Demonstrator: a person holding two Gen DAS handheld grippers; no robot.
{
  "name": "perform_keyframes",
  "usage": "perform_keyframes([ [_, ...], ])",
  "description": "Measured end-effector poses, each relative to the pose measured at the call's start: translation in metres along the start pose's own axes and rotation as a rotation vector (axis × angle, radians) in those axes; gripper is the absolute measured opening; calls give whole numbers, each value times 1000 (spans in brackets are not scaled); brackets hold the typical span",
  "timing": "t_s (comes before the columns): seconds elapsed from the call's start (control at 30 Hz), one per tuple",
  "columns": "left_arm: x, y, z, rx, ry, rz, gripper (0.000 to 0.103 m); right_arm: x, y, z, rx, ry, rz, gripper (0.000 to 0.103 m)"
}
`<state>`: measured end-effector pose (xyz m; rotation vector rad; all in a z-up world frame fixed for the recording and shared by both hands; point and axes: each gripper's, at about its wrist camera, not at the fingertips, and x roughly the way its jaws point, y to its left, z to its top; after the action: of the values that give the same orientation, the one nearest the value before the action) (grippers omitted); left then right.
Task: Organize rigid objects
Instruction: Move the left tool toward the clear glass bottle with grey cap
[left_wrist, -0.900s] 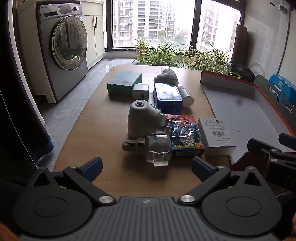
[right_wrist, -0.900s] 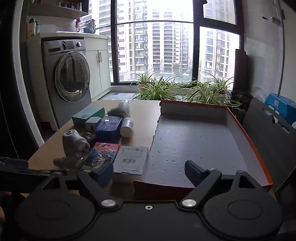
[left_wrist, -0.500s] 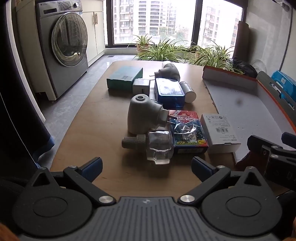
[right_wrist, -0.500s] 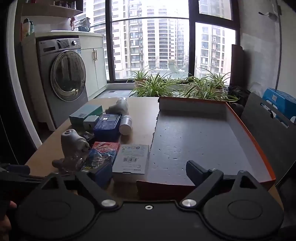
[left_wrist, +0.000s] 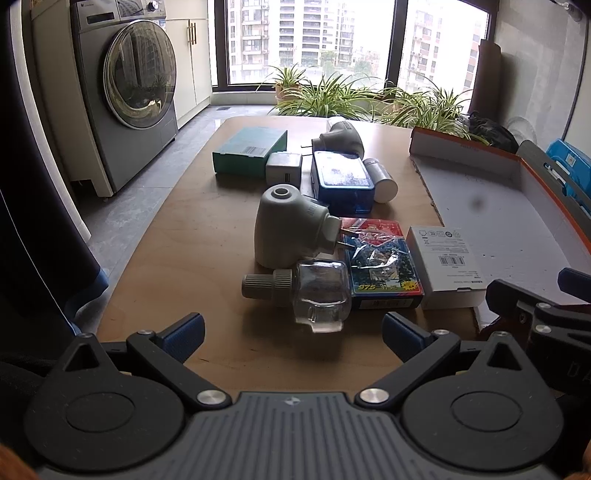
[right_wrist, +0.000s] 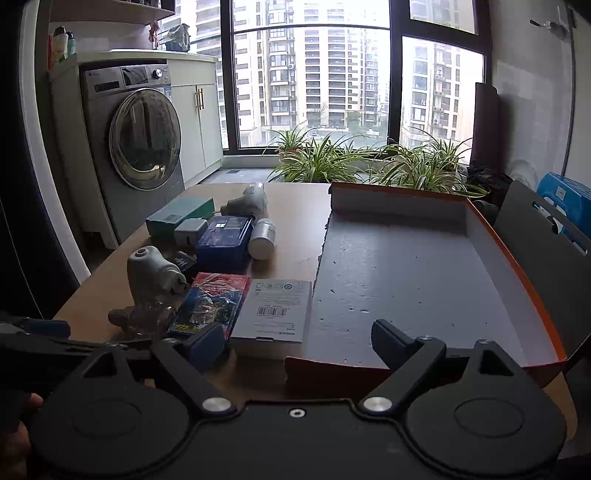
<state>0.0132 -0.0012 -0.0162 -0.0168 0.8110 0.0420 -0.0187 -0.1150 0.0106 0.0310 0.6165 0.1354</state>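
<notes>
Several rigid objects lie on the wooden table (left_wrist: 177, 240): a clear bottle with a grey cap (left_wrist: 306, 291), a grey plug-in device (left_wrist: 288, 229), a colourful card box (left_wrist: 380, 266), a white box (left_wrist: 445, 266), a blue case (left_wrist: 341, 181), a green box (left_wrist: 251, 149). An orange-edged tray (right_wrist: 413, 269) lies at the right. My left gripper (left_wrist: 291, 330) is open and empty, just short of the clear bottle. My right gripper (right_wrist: 299, 338) is open and empty above the tray's near edge, beside the white box (right_wrist: 275, 314).
A white cylinder (left_wrist: 382, 179), a small white adapter (left_wrist: 283, 168) and a second grey device (left_wrist: 341, 138) lie further back. A washing machine (left_wrist: 125, 92) stands at the left. Potted plants (right_wrist: 369, 166) line the window. A dark chair back (right_wrist: 543, 251) stands right of the tray.
Both grippers have edged forward towards the objects. The objects appear a little closer and lower in view. Nothing on the table has moved.
</notes>
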Motion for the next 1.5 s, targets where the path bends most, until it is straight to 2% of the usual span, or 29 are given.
perform_keyframes([
  [0.67, 13, 2, 2, -2, 33, 8, 103, 10, -3, 3, 12, 18, 7, 102],
  [1.5, 21, 11, 3, -27, 38, 27, 103, 17, -6, 2, 32, 27, 12, 102],
])
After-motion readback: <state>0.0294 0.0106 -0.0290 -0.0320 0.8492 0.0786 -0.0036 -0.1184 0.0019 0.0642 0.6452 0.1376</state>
